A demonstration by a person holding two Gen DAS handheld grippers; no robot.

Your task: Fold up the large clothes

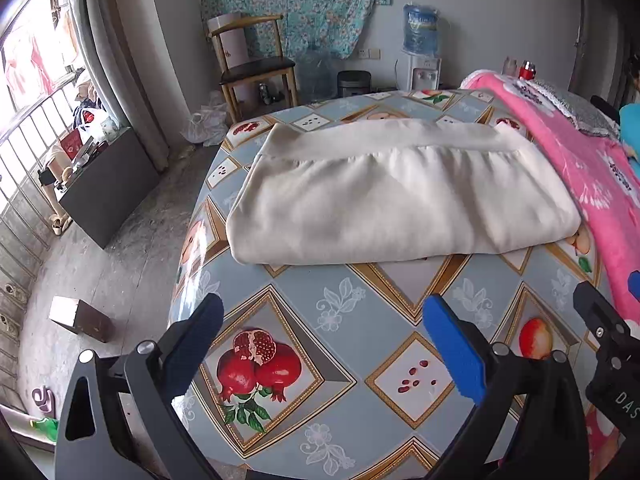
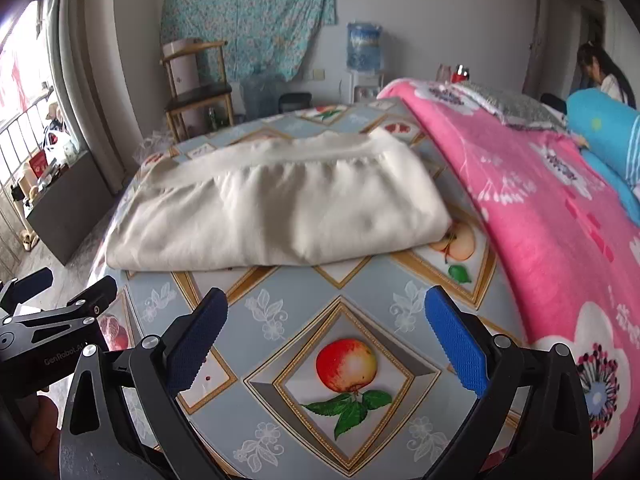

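Observation:
A cream garment (image 1: pixel 396 192) (image 2: pixel 276 208) lies folded into a thick rectangle on the fruit-patterned tablecloth (image 1: pixel 340 320) (image 2: pixel 344 308), its gathered waistband along the far edge. My left gripper (image 1: pixel 324 340) hovers open over the near part of the table, well short of the garment, with nothing between its blue pads. Open too, my right gripper (image 2: pixel 326 336) sits just right of the left one, above a printed apple, holding nothing. The right gripper's body shows at the edge of the left wrist view (image 1: pixel 608 344), and the left gripper's body shows in the right wrist view (image 2: pixel 52 320).
A pink flowered blanket (image 1: pixel 580 168) (image 2: pixel 552 208) covers the right side of the table, touching the garment's right end. The table's left edge drops to a concrete floor with a small box (image 1: pixel 80 318). A wooden chair (image 1: pixel 256 64) and water dispenser (image 1: pixel 420 52) stand by the far wall. A person (image 2: pixel 604 72) sits far right.

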